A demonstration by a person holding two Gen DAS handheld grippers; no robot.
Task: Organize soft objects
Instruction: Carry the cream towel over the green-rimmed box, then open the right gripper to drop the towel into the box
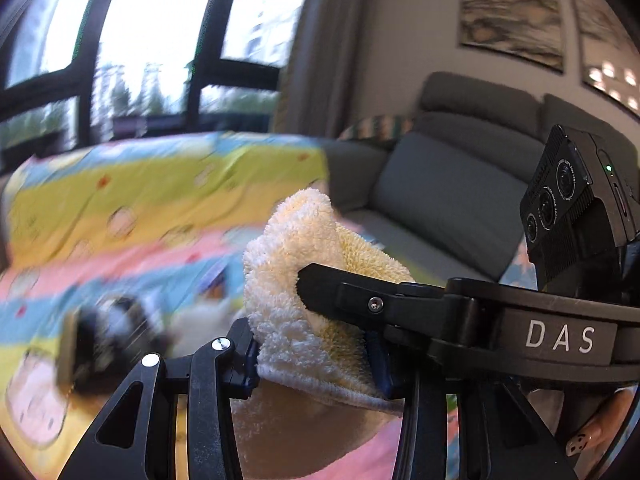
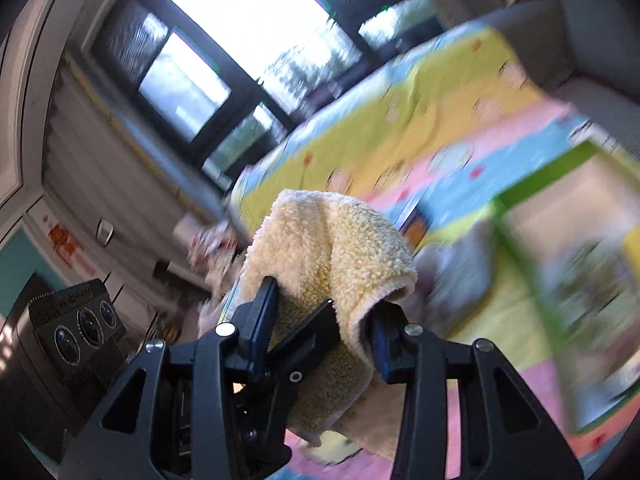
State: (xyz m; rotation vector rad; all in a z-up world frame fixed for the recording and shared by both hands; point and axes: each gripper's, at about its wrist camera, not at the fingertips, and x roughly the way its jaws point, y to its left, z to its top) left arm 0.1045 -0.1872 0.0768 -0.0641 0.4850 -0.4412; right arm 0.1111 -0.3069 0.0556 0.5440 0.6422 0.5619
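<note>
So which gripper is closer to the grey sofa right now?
Right, probably. Both are shut on the towel; the right gripper sits on the sofa side, the left gripper on the far side.

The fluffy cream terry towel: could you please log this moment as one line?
object: fluffy cream terry towel | left gripper: shut on towel | right gripper: shut on towel | state: held up over colourful play mat

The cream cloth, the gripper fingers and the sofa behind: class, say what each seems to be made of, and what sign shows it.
Cream cloth: probably terry or fleece; looped, fluffy pile, stitched hem, folds limply.
Left gripper fingers: likely rigid matte black plastic, silver screws, blue pads.
Sofa: seemingly woven grey fabric; dull, soft-edged cushions.
</note>
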